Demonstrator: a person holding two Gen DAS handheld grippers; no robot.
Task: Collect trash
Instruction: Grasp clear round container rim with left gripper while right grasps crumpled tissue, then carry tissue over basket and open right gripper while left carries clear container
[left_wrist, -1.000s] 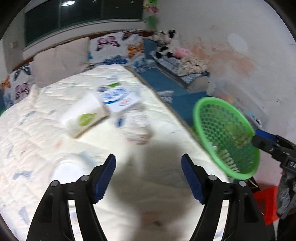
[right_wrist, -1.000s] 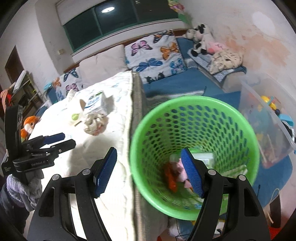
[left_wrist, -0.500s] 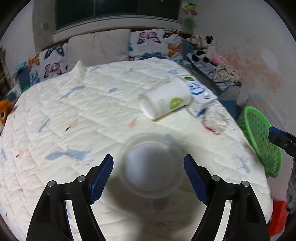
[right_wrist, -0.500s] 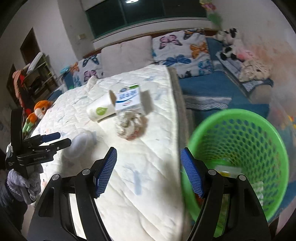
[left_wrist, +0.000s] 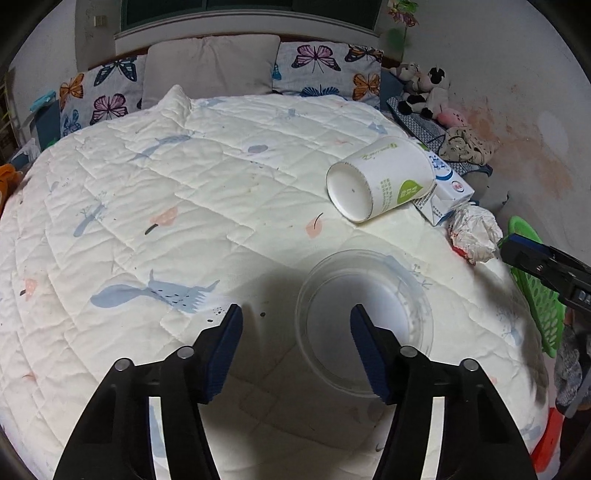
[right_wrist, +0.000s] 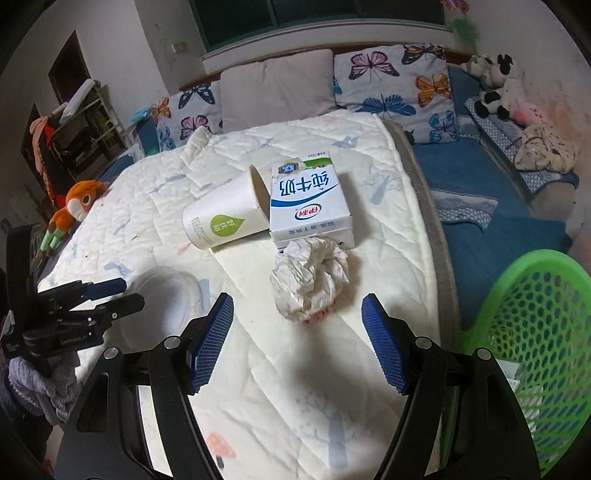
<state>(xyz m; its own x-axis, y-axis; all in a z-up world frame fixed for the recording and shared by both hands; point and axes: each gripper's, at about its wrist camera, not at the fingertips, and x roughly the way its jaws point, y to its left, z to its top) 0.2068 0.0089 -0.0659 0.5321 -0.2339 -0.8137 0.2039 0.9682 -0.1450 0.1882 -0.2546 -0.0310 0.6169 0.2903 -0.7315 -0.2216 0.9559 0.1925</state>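
Observation:
On the white quilted bed (left_wrist: 147, 206) lies a clear plastic bowl (left_wrist: 364, 321). My left gripper (left_wrist: 295, 328) hangs over its left rim, one finger inside and one outside. Its jaws are closing, and the pads do not touch the rim. Further back lie a tipped paper cup (left_wrist: 380, 177), a milk carton (left_wrist: 447, 188) and a crumpled paper ball (left_wrist: 474, 232). My right gripper (right_wrist: 297, 332) stands open just short of the paper ball (right_wrist: 310, 284), with nothing between its fingers. The green basket (right_wrist: 535, 321) stands beside the bed at right, with some trash inside.
Butterfly pillows (right_wrist: 384, 77) and a grey cushion (right_wrist: 277, 88) line the headboard. A blue mattress (right_wrist: 480, 177) with soft toys (right_wrist: 495, 85) lies beyond the bed's right edge. An orange plush toy (right_wrist: 77, 199) sits at the far left. A gloved hand (right_wrist: 40, 376) holds the left gripper (right_wrist: 122, 295).
Both grippers swung from the basket toward the bed. The left came over the clear bowl and its jaws narrowed. The right now faces the crumpled paper, with the basket off to its right.

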